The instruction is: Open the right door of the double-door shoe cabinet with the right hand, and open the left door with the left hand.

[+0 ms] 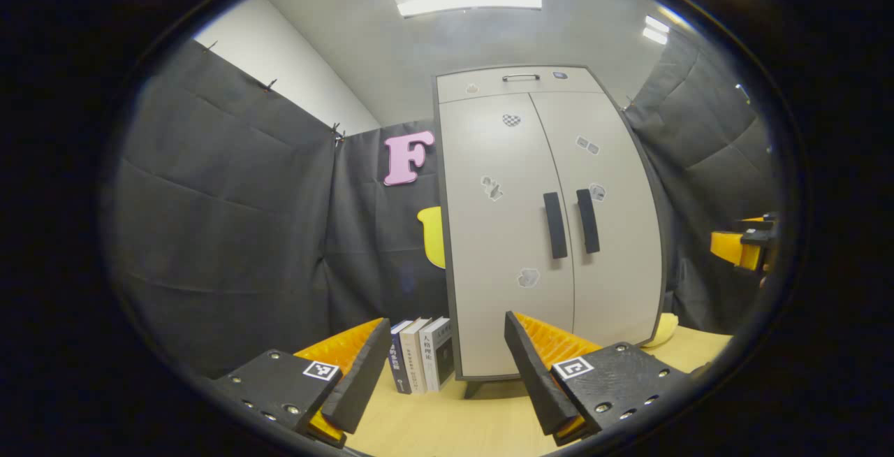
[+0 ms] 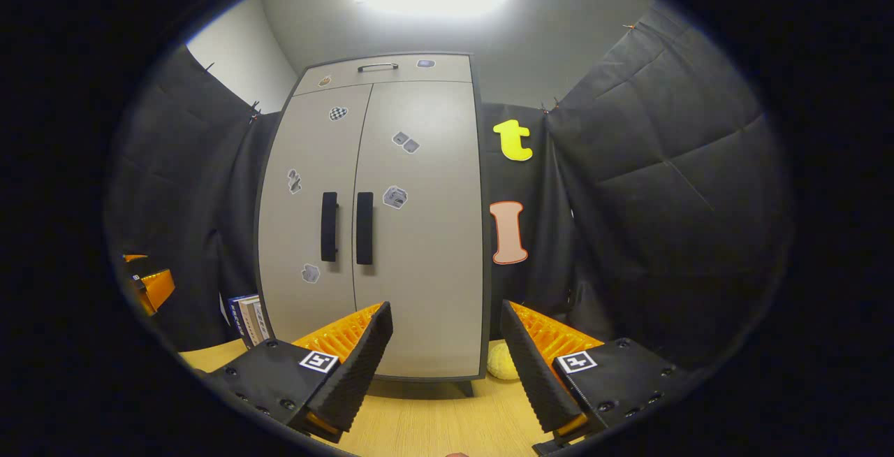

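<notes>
I have the shoe cabinet (image 1: 548,223) standing upright on the wooden table (image 1: 454,425), both doors closed flush. In the left gripper view my left gripper (image 1: 447,366) sits well back from it, fingers spread wide with nothing between them. The left door (image 1: 499,233) and right door (image 1: 607,233) meet at the middle, each with a dark vertical handle: left handle (image 1: 555,225), right handle (image 1: 587,221). A few books (image 1: 421,353) stand just beside the cabinet's left foot.

In the right gripper view my right gripper (image 2: 447,363) is also clear of the cabinet, fingers wide apart and empty. A yellow plush item (image 2: 500,361) lies by the cabinet's right base. A drawer (image 2: 391,68) tops the doors.
</notes>
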`<move>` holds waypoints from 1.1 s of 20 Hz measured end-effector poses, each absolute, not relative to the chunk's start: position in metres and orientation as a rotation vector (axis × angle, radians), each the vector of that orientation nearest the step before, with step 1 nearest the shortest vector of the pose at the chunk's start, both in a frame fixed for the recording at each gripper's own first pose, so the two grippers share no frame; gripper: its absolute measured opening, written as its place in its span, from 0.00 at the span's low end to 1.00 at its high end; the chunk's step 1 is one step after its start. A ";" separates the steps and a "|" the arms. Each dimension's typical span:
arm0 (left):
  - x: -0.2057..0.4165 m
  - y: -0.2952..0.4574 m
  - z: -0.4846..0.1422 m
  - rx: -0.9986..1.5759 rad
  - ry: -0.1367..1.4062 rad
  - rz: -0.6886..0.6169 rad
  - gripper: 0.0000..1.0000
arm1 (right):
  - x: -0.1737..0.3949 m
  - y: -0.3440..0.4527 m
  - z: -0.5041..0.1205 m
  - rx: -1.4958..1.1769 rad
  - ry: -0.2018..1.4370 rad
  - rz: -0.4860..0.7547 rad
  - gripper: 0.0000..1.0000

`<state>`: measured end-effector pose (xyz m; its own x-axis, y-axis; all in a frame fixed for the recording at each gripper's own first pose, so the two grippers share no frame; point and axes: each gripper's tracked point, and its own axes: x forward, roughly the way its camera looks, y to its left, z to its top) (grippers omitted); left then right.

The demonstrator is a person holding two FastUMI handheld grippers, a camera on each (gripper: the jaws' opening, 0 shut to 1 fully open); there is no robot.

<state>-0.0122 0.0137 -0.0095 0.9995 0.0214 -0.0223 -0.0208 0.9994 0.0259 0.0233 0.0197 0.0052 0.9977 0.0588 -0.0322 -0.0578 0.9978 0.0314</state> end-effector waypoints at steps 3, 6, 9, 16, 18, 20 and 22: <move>-0.016 0.020 -0.010 0.033 0.027 0.031 0.95 | 0.036 0.029 0.015 0.035 0.024 0.070 0.98; -0.020 0.028 -0.015 0.033 0.040 0.046 0.95 | 0.053 0.041 0.025 0.036 0.011 0.090 0.96; -0.024 0.039 -0.020 0.038 0.055 0.066 0.94 | 0.071 0.053 0.034 0.038 -0.004 0.109 0.98; -0.033 0.066 -0.026 0.047 0.073 0.128 0.94 | 0.112 0.078 0.047 0.061 -0.013 0.143 0.96; -0.035 0.072 -0.028 0.048 0.079 0.144 0.94 | 0.126 0.085 0.046 0.064 -0.001 0.154 0.98; -0.039 0.080 -0.028 0.052 0.084 0.161 0.94 | 0.141 0.093 0.048 0.075 0.010 0.165 0.98; -0.043 0.087 -0.030 0.058 0.090 0.178 0.94 | 0.153 0.102 0.049 0.084 0.019 0.179 0.97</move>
